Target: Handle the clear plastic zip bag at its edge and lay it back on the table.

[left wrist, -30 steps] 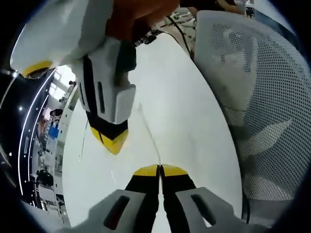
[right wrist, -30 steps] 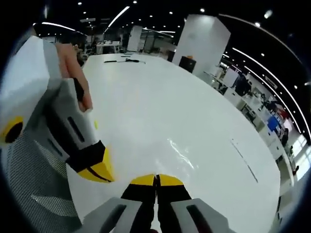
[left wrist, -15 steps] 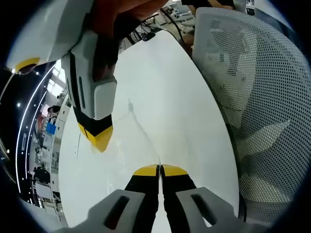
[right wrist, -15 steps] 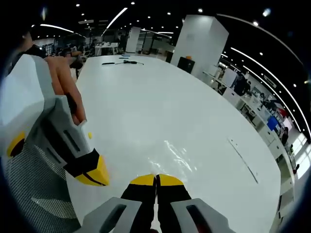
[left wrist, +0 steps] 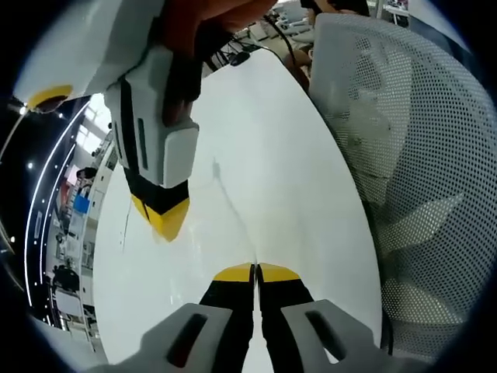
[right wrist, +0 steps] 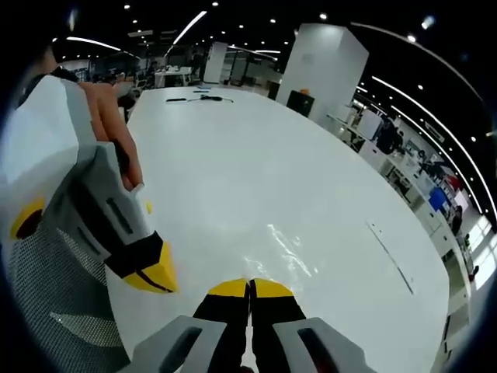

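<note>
the clear plastic zip bag (right wrist: 286,247) lies flat on the white table (right wrist: 256,155), just in front of the right gripper (right wrist: 250,286). in the right gripper view it shows as a shiny, wrinkly patch of glare close past the yellow tips. in the left gripper view the bag (left wrist: 233,210) shows as a thin see-through edge line that runs from the left gripper (left wrist: 255,272) up across the table (left wrist: 287,155). the line comes right down to the left gripper's tips, but it is too faint to tell if the tips pinch it.

the bag is see-through and very hard to make out. only its bright shine and a thin edge can be seen. what is inside it cannot be told.

both grippers have their yellow tips pressed together, so both are closed. whether either one has the bag's edge between its tips cannot be told.

in the left gripper view the right gripper (left wrist: 161,221) comes in from the top, its tip pointing down at the table, held by a hand (left wrist: 210,23). in the right gripper view the left gripper (right wrist: 147,272) comes in from the left, with a hand (right wrist: 116,132) on it.

a white mesh chair (left wrist: 411,194) stands beside the table. a black cable (right wrist: 198,99) lies far off on the table. a big white pillar (right wrist: 322,66) stands behind the table.
</note>
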A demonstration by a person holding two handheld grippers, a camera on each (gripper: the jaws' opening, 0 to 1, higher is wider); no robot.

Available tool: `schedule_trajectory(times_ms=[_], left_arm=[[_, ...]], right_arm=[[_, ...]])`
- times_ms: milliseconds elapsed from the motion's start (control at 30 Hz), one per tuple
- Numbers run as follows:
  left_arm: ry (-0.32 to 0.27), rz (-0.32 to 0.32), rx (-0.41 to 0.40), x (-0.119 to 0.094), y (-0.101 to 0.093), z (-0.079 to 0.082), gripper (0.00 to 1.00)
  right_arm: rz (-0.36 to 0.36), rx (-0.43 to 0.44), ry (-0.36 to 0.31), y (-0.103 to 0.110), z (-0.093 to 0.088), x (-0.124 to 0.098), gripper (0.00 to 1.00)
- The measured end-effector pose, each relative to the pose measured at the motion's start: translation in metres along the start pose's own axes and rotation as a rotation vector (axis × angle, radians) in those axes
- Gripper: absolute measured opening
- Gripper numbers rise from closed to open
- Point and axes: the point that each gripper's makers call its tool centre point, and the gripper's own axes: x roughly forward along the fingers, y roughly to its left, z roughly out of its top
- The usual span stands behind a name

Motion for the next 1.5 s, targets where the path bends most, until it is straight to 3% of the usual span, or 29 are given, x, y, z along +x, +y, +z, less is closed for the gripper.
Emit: schedule_trajectory(times_ms=[800, 1033, 1133, 1500], left_arm=[[0.013, 0.063, -0.035, -0.005, 0.020, -0.002, 0.00], [0.021, 0.063, -0.034, -0.004, 0.019, -0.004, 0.00], [0.026, 0.066, -0.029, -0.002, 0.018, -0.006, 0.00], [0.052, 0.053, 0.012, 0.015, 0.010, -0.014, 0.00]], right_arm=[[0.053, -0.032, 0.003, 0.012, -0.003, 0.008, 0.00], [0.087, -0.027, 0.011, 0.020, -0.005, 0.005, 0.08], [0.098, -0.052, 0.025, 0.026, -0.009, -0.003, 0.15], [0.091, -0.047, 0.043, 0.036, -0.036, -0.011, 0.16]])
